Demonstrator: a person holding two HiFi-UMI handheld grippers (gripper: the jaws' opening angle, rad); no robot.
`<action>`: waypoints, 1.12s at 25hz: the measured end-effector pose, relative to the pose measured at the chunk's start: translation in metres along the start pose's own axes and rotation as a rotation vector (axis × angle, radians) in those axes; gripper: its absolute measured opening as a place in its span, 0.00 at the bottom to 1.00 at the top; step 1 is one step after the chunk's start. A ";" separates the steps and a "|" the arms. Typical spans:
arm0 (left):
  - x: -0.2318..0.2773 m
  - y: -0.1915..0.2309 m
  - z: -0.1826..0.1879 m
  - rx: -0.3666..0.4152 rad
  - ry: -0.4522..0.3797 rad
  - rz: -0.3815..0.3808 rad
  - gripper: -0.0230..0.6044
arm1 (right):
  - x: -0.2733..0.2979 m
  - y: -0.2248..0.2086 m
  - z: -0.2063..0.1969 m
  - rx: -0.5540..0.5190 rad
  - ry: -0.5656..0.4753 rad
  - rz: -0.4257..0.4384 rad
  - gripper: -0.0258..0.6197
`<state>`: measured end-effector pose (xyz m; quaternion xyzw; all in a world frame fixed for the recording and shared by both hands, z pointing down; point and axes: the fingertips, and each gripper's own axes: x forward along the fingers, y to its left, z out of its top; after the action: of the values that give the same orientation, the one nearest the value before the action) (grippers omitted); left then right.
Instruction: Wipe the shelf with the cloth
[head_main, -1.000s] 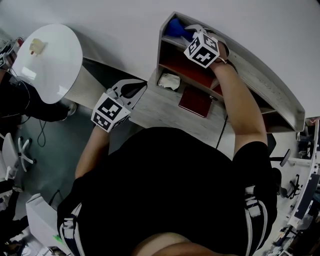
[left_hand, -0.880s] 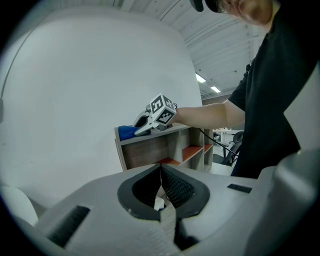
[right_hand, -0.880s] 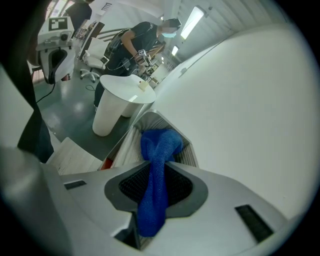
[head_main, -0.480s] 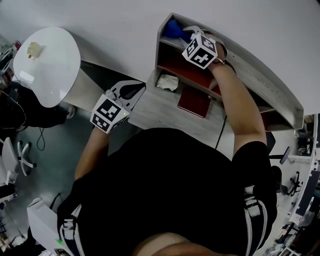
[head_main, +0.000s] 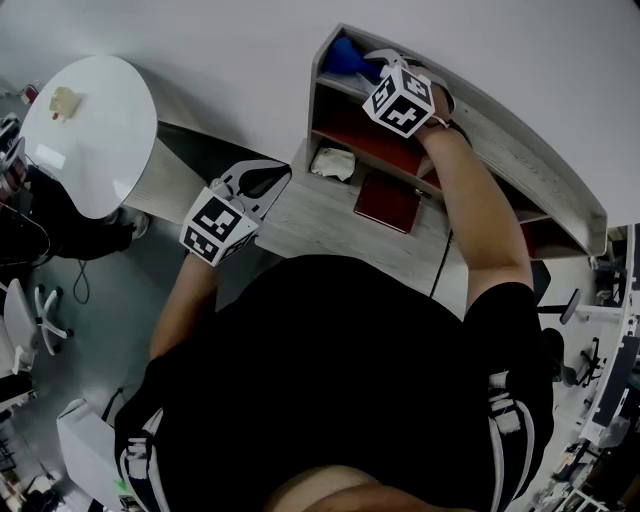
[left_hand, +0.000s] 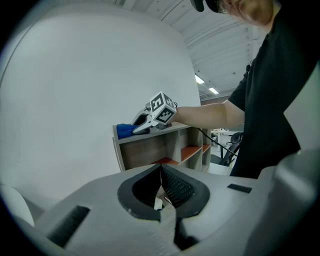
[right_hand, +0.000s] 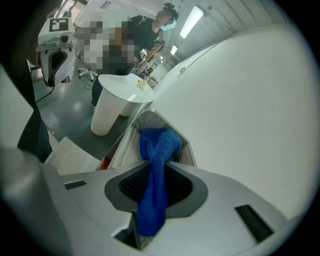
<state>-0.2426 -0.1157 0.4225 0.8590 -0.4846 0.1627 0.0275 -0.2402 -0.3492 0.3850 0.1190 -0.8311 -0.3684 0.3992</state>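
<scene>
Right gripper (head_main: 372, 62) barely moved, jaws clamping blue cloth (right_hand: 159, 145) lengthwise toward shelf (head_main: 520, 165) end, left gripper (left_hand: 162, 187) jaws closed

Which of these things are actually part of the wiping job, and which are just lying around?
In use: blue cloth, shelf, right claw clamped on the cloth.
Lying about: red book, crumpled white wad, round white table, shut left claw.

Blue cloth (right_hand: 152, 180); grey woodgrain shelf (head_main: 515, 152), seemingly red-orange inside.
</scene>
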 end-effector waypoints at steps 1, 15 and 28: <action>0.001 0.000 0.000 0.001 0.000 -0.004 0.06 | -0.001 -0.001 0.000 0.001 -0.003 -0.006 0.17; 0.024 0.002 0.015 0.027 -0.029 -0.069 0.06 | -0.046 -0.025 -0.018 0.085 -0.015 -0.133 0.17; 0.071 -0.023 0.019 0.062 -0.040 -0.214 0.06 | -0.137 -0.022 -0.075 0.245 0.000 -0.319 0.17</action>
<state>-0.1840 -0.1659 0.4291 0.9093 -0.3855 0.1565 0.0086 -0.0964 -0.3357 0.3211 0.2967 -0.8403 -0.3232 0.3185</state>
